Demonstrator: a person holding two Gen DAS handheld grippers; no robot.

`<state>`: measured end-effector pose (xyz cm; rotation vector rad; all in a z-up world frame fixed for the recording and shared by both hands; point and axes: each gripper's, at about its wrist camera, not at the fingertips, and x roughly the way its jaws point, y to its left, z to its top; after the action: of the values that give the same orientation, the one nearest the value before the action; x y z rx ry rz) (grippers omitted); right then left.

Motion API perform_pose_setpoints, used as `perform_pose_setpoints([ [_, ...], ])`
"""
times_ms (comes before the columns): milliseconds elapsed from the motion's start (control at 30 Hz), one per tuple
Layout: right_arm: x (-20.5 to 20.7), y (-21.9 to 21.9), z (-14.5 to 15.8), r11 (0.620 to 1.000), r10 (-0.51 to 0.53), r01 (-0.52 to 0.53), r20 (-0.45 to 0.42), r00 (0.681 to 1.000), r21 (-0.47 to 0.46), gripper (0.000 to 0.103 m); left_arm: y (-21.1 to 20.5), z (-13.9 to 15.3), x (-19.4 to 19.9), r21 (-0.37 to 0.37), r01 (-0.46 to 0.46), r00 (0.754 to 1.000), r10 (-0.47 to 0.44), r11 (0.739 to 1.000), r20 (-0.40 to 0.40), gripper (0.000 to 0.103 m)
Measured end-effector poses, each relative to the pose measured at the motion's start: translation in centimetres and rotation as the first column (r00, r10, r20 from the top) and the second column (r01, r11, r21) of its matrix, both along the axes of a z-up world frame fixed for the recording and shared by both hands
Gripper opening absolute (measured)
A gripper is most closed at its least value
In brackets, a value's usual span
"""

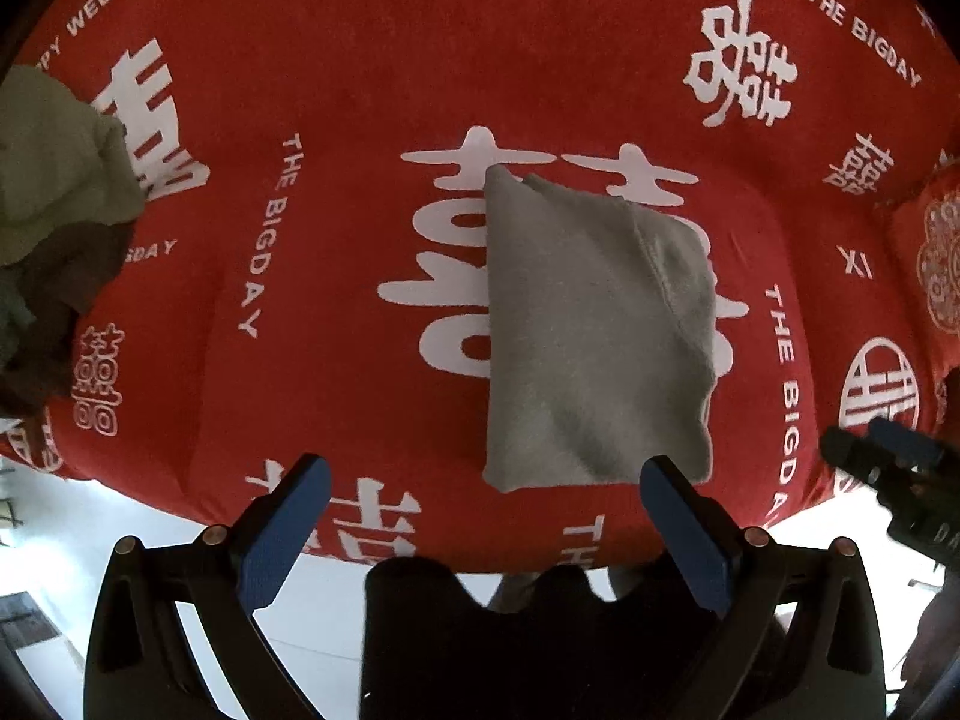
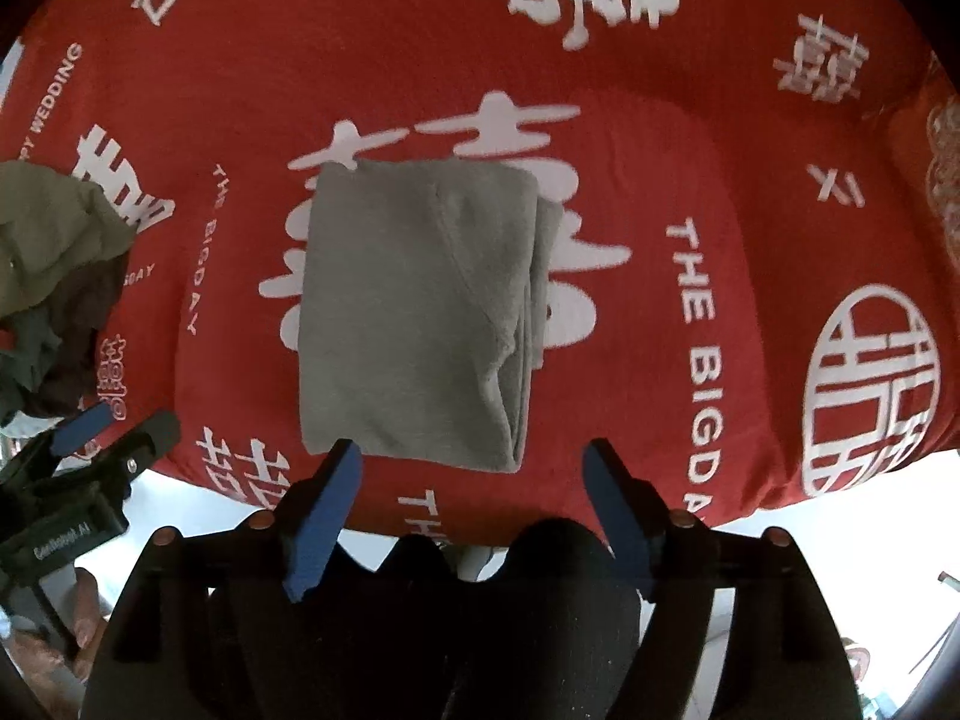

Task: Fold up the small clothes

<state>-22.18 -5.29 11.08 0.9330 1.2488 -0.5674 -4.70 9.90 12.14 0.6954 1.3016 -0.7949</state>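
Note:
A grey garment (image 1: 588,330) lies folded into a neat rectangle on the red printed cloth (image 1: 360,90); it also shows in the right wrist view (image 2: 420,312). My left gripper (image 1: 486,480) is open and empty, held above the cloth's near edge just short of the garment. My right gripper (image 2: 474,468) is open and empty, also just short of the garment's near edge. The right gripper shows at the right edge of the left wrist view (image 1: 882,450). The left gripper shows at the left of the right wrist view (image 2: 114,426).
A heap of unfolded clothes (image 1: 54,228), olive and dark, lies at the left side of the cloth; it also shows in the right wrist view (image 2: 54,276). A red patterned cushion (image 1: 930,258) sits at the right. The cloth's near edge drops to a pale floor (image 1: 90,516).

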Motion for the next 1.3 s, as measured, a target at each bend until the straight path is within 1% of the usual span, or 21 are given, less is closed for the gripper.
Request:
perform_pose_setpoints([
  [100, 0.0, 0.1, 1.4, 0.999, -0.021, 0.022, 0.031, 0.999, -0.047, 0.087, 0.4, 0.3, -0.3, 0.026, 0.009, 1.000, -0.009, 1.000, 0.010, 0.103],
  [133, 0.0, 0.2, 1.9, 0.998, -0.029, 0.032, 0.052, 0.998, -0.063, 0.087, 0.5, 0.3, -0.4, 0.031, 0.010, 1.000, -0.011, 0.999, 0.016, 0.103],
  [267, 0.3, 0.4, 3.1, 0.992, -0.016, 0.019, 0.027, 0.999, -0.122, 0.087, 1.0, 0.9, -0.6, 0.013, 0.006, 1.000, -0.006, 1.000, 0.019, 0.103],
  [333, 0.5, 0.4, 3.5, 0.991, -0.011, 0.014, 0.020, 1.000, -0.131, 0.087, 1.1, 1.2, -0.7, 0.004, 0.004, 1.000, -0.004, 1.000, 0.018, 0.103],
  [467, 0.5, 0.6, 3.7, 0.995, -0.008, 0.008, 0.001, 1.000, -0.099, 0.087, 1.2, 1.6, -1.0, 0.006, -0.002, 0.999, 0.001, 1.000, 0.032, 0.103],
  [733, 0.7, 0.9, 3.7, 0.999, -0.033, 0.033, 0.001, 0.999, -0.028, 0.087, 1.2, 1.9, -1.1, 0.007, -0.003, 0.999, 0.003, 1.000, 0.035, 0.103],
  [800, 0.8, 1.0, 3.8, 0.999, -0.035, 0.035, -0.003, 0.999, -0.030, 0.087, 1.2, 1.9, -1.1, 0.009, -0.006, 0.999, 0.006, 1.000, 0.036, 0.103],
  [967, 1.2, 1.3, 3.8, 0.998, -0.032, 0.029, -0.046, 0.998, -0.056, 0.087, 1.1, 2.0, -1.0, 0.005, -0.009, 0.999, 0.009, 1.000, 0.038, 0.103],
  [1167, 0.7, 1.0, 3.2, 0.998, -0.050, 0.048, -0.054, 0.997, -0.029, 0.087, 1.0, 2.0, -1.0, 0.006, -0.011, 0.999, 0.011, 1.000, 0.037, 0.103],
  [1300, 0.4, 0.8, 3.0, 0.998, -0.057, 0.055, -0.065, 0.996, -0.031, 0.087, 0.8, 2.0, -1.0, 0.005, -0.012, 0.999, 0.012, 1.000, 0.034, 0.103],
])
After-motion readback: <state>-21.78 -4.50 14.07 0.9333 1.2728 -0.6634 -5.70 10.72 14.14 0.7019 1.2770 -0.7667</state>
